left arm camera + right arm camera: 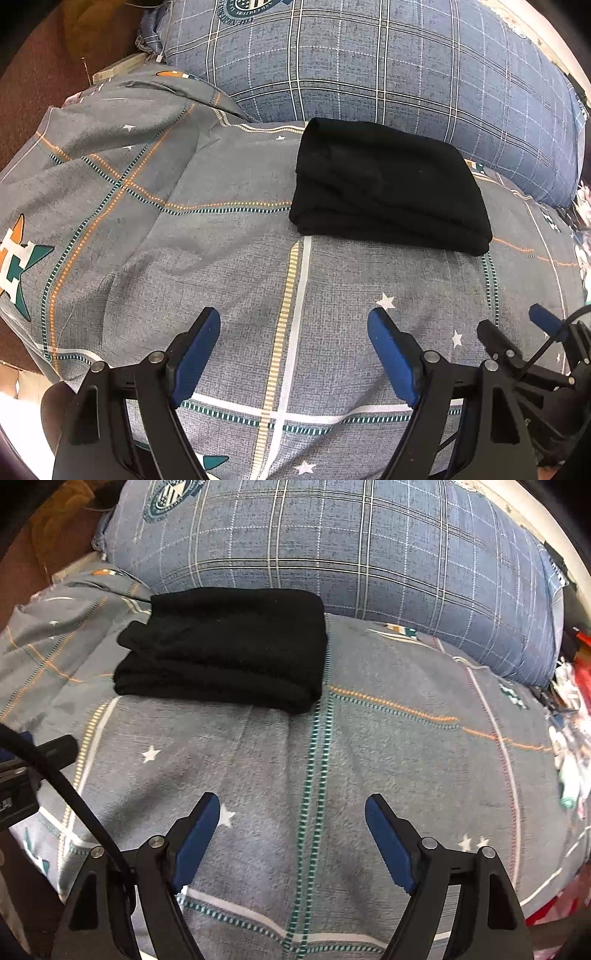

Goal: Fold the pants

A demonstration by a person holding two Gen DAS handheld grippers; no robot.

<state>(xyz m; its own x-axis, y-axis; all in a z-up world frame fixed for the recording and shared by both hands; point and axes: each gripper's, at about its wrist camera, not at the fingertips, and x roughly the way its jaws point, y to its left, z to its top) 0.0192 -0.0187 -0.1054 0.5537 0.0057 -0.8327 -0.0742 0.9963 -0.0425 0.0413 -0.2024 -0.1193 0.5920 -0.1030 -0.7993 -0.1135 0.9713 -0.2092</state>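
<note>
Hanging over the bed, the left gripper [293, 328] has its blue pads wide apart with nothing between them. Only the gray bed sheet [229, 258] with its stripes and little stars shows in the gap. The right gripper [291, 814] is the same: jaws spread, nothing held, sheet underneath. In the left view, part of the right gripper [517, 347] sits just to the right of the left jaws, so the two tools are side by side.

Ahead of both sets of jaws, and apart from them, lie the black pants [391, 188]. From the left jaws they are ahead and a bit to the right. From the right jaws the black pants [225, 646] are ahead and to the left. They are a neat, thick bundle with layers stacked at the near edge. Past them, a blue checked pillow [369, 59] touches or almost touches their far side.

The folding looks done, since the bundle is small and tidy. The next move likely needs nothing but keeping both tools clear of it. One corner on the left sticks out a bit and could be tucked in.
</note>
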